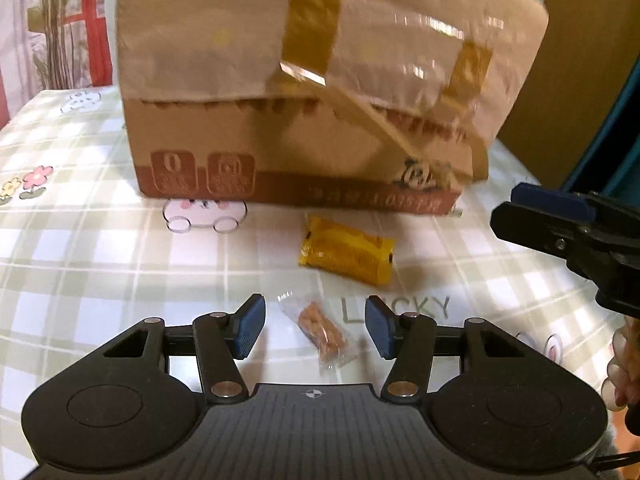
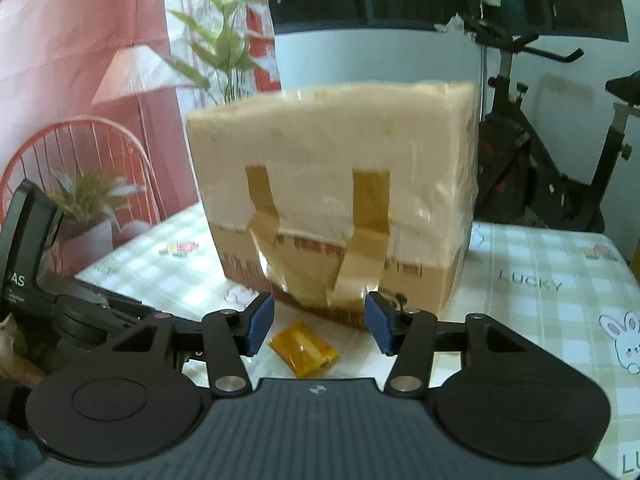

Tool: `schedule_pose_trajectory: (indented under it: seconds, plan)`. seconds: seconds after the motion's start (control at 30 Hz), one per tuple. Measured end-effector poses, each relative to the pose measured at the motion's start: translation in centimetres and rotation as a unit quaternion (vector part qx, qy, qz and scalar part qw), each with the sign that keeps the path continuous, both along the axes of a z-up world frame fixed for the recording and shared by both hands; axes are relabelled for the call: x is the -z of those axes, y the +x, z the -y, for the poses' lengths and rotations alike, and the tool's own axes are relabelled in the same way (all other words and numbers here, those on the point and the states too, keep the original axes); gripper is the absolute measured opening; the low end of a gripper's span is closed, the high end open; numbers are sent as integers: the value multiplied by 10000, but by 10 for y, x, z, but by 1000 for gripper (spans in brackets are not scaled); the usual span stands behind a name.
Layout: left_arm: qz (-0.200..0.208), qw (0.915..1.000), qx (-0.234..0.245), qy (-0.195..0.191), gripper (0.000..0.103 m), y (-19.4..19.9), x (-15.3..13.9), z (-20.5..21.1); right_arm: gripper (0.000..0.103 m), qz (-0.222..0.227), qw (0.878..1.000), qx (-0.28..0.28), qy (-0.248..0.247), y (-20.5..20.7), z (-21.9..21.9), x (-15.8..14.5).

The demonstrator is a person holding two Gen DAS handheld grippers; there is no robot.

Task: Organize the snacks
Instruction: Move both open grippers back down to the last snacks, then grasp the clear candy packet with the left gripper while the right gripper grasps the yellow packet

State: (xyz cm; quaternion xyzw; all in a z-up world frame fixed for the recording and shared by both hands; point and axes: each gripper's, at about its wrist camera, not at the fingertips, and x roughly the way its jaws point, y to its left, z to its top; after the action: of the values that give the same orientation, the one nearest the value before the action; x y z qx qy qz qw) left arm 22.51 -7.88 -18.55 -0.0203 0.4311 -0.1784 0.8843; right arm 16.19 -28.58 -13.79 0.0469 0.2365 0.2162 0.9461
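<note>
Checked cloth [image 1: 100, 248] covers the table; taped box [image 1: 312, 120] stands beyond both jaws, exercise bike [image 2: 540, 152] and plant [image 2: 224, 40] behind. Left gripper [image 1: 315, 330] half open, nut packet [image 1: 322, 332] between its pads, untouched. Right gripper [image 2: 319, 328] half open, empty, yellow pack [image 2: 304, 350] just below its gap.

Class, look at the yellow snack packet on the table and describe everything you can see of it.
The yellow packet is a small, sealed, glossy wrapper, plastic or foil by its look, with crimped ends and blurred print. It lies flat and slightly askew on the checked tablecloth, just in front of the cardboard box and apart from it. Nothing grips it; it shows between the right hand-held gripper's open jaws.
</note>
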Motion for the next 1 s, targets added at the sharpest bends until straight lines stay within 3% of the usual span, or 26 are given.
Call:
schedule_pose_trajectory:
  seconds: [0.2,0.33,0.57,0.8,1.0]
  plan:
    - [7,9997,-99,228,56,7,16,4,54,-254,9997,-24,16,8,1,21]
    - [138,9984,-49,550,20,5,17,3,54,-368,9993,-44,-95,14,-2,31]
    - [181,9987,-350,320,20,3,11,-20,54,-484,9965,-407,-554,33,-22,46]
    - [395,9974,-580,192,20,-1,-2,-36,54,-354,9856,-1034,-1288,64,-57,62]
    - [405,9965,-722,80,20,1,-3,-44,54,-459,9829,-1122,-1383,82,-67,70]
